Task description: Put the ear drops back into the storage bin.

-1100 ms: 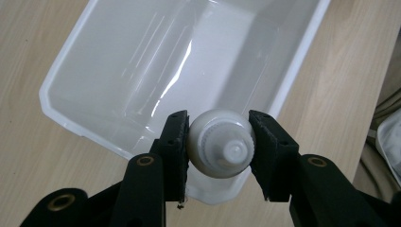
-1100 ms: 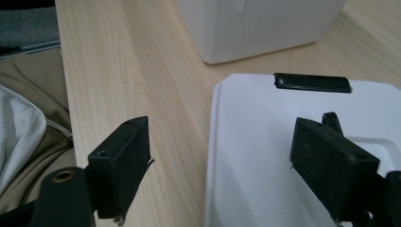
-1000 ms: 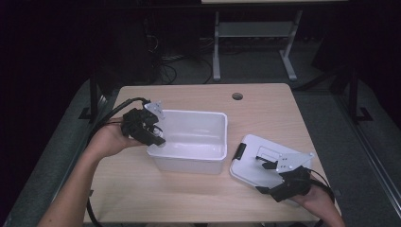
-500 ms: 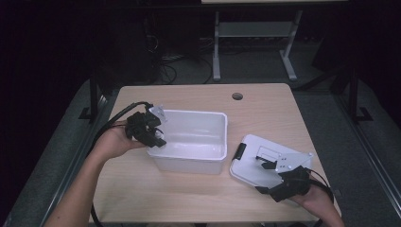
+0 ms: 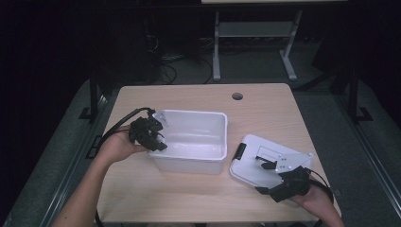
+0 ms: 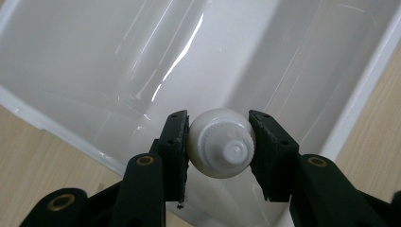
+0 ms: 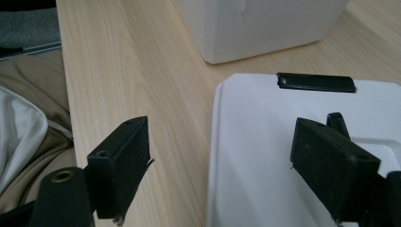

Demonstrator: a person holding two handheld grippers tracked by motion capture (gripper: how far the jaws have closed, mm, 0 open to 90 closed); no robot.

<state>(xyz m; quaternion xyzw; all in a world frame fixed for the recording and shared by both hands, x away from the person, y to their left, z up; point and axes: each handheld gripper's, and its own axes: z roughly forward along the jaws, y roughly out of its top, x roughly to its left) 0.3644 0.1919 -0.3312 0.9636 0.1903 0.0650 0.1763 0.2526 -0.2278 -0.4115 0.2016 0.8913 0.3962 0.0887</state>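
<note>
Your left gripper (image 6: 219,149) has barely moved, clamped on the white bottle (image 6: 221,143) over the bin (image 5: 208,142); right gripper (image 7: 222,165) jaws apart.

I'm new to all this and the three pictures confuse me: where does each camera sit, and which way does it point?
High view: above the person's side, looking forward and down on the pale wooden table; both forearms show.
Left gripper view: on the left gripper, looking down into the white plastic tub; its black jaws clamp a small white capped bottle.
Right gripper view: on the right gripper, looking low across the table at the flat white lid; jaws apart.
Shared: the tub appears in all three.
</note>
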